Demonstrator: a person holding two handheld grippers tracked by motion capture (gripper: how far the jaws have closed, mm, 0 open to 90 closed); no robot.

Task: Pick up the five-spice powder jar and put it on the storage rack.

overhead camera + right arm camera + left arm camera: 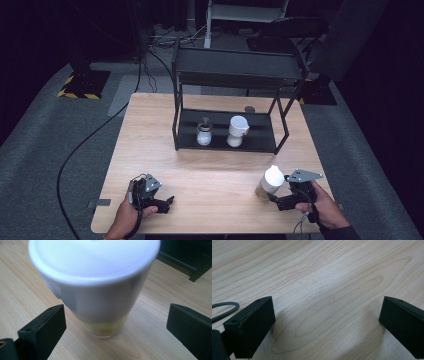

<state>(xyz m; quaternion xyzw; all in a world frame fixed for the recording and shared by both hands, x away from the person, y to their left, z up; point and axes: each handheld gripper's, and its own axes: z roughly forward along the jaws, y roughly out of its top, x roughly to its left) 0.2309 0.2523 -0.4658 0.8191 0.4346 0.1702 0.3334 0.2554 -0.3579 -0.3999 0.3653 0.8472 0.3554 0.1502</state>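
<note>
The right gripper (278, 196), held in the person's right hand (322, 206) near the table's front right corner, has its two black jaws spread wide apart, released. Between them in the right gripper view, untouched by either, stands a clear jar with a white domed lid and pale yellowish contents (96, 287); from above the jar (270, 183) stands upright on the light wooden table (210, 165), just beside the jaw tips.

The left gripper (169, 204), in the left hand (127, 216) near the front left edge, is likewise released, jaws wide over bare wood.

Farther back stands a black metal two-tier shelf rack (235, 75); its lower tray holds a small glass jar with a dark lid (204, 133) and a white-topped container (237, 131), near each other.
</note>
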